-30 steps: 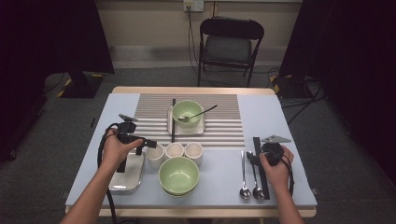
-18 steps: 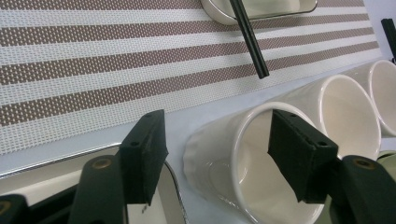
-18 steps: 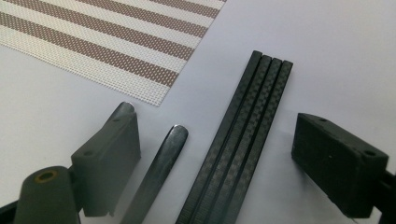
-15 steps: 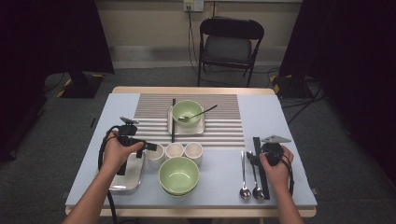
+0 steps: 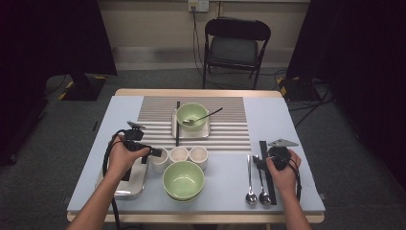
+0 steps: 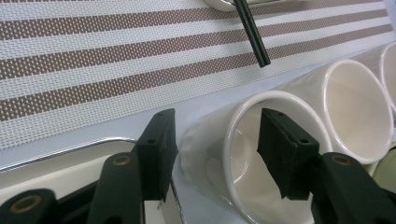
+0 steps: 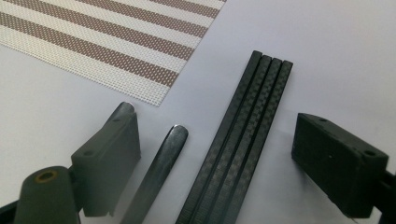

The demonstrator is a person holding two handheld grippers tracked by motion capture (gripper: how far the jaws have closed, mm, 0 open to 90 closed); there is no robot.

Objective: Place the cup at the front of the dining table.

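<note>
Our left gripper (image 6: 215, 154) has just been closing: one jaw is inside the cup (image 6: 219, 154), one outside, not yet pressing. The cup stands near the table's (image 5: 225, 196) front edge, beside the tray (image 5: 136, 184). Our right gripper (image 7: 215, 158) stands open over chopsticks (image 7: 243, 140).

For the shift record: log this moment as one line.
left gripper: jaws just closing, straddling white cup wall, not yet clamped | right gripper: open over black chopsticks | cup upright beside tray

Green bowl (image 5: 183, 179) near table edge; black folding chair (image 5: 236, 48) beyond.
</note>
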